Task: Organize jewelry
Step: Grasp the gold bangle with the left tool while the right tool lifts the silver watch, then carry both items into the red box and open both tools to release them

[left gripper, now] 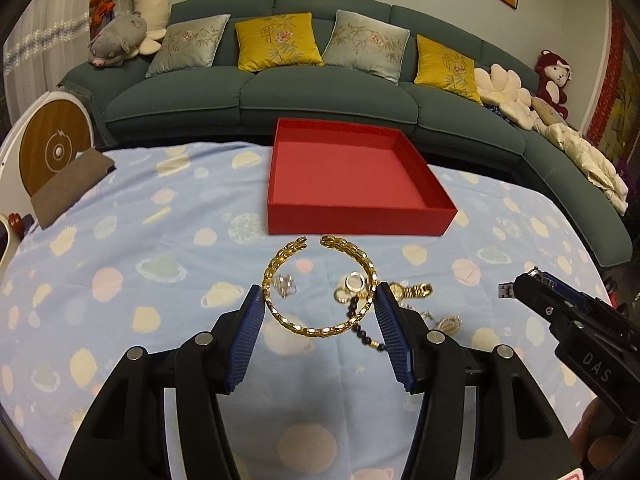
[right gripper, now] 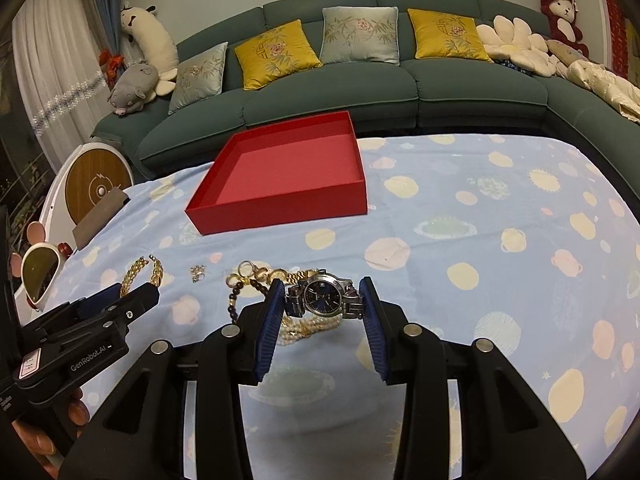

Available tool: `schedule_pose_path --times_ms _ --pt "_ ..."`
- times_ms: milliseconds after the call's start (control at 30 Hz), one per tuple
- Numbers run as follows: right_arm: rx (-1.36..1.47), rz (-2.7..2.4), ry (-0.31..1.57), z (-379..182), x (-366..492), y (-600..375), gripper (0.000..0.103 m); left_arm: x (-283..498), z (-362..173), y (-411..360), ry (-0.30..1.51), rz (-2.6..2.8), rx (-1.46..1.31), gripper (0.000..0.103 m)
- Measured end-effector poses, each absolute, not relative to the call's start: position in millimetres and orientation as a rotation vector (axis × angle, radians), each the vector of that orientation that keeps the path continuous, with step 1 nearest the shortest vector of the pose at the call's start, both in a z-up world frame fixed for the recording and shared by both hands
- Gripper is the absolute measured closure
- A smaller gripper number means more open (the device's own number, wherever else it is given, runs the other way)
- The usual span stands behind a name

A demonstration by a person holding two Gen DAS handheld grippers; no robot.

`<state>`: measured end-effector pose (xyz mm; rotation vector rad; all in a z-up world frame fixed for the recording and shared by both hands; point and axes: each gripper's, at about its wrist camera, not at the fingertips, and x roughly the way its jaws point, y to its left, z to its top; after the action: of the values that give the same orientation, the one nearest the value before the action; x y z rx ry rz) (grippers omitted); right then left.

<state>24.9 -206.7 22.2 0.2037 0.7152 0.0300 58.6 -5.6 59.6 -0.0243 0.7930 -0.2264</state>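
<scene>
The left gripper (left gripper: pixel 320 300) is clamping a gold bangle (left gripper: pixel 316 286) between its blue pads (left gripper: pixel 250 332), the pads pressing on the bangle's two sides. The bangle is sitting raised above the tablecloth (left gripper: pixel 160 248), its open gap pointing toward the red box (left gripper: pixel 352 178). The right gripper (right gripper: pixel 323 300) is gripping a silver watch (right gripper: pixel 324 298) with a dark blue dial, its pads closing on the steel band at either side of the case. The watch is hanging above the cloth, on the near side of the box.

Under and behind the watch a heap of jewelry is lying on the cloth: a pearl strand (right gripper: pixel 308 328), a dark bead bracelet (right gripper: pixel 236 292), a gold watch band (right gripper: pixel 298 276) and a ring (right gripper: pixel 245 268). A small silver piece (right gripper: pixel 198 273) is lying apart from the heap, on its left, nearer the box's front corner. In the left view the same heap is showing through and beside the bangle, with a gold watch (left gripper: pixel 412 290) to its right.

The box is standing open beyond both grippers, with nothing showing on its pink floor. Behind the box a green sofa (left gripper: pixel 320 92) is running along the wall, carrying yellow and grey cushions (left gripper: pixel 278 42) and plush toys (left gripper: pixel 118 42).
</scene>
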Motion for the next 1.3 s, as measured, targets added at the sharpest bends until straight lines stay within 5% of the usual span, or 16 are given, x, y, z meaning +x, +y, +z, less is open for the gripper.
schedule_pose_path --times_ms 367,833,1300 --pt "0.119 0.043 0.647 83.7 117.0 -201.3 0.066 162.0 115.3 -14.1 0.687 -0.204 0.007 0.049" --pt "0.166 0.042 0.703 47.0 256.2 -213.9 0.066 288.8 63.6 -38.4 0.734 -0.172 0.017 0.049" --pt "0.184 0.062 0.74 -7.1 310.9 -218.0 0.066 326.8 -0.2 -55.7 0.806 -0.201 0.068 0.047"
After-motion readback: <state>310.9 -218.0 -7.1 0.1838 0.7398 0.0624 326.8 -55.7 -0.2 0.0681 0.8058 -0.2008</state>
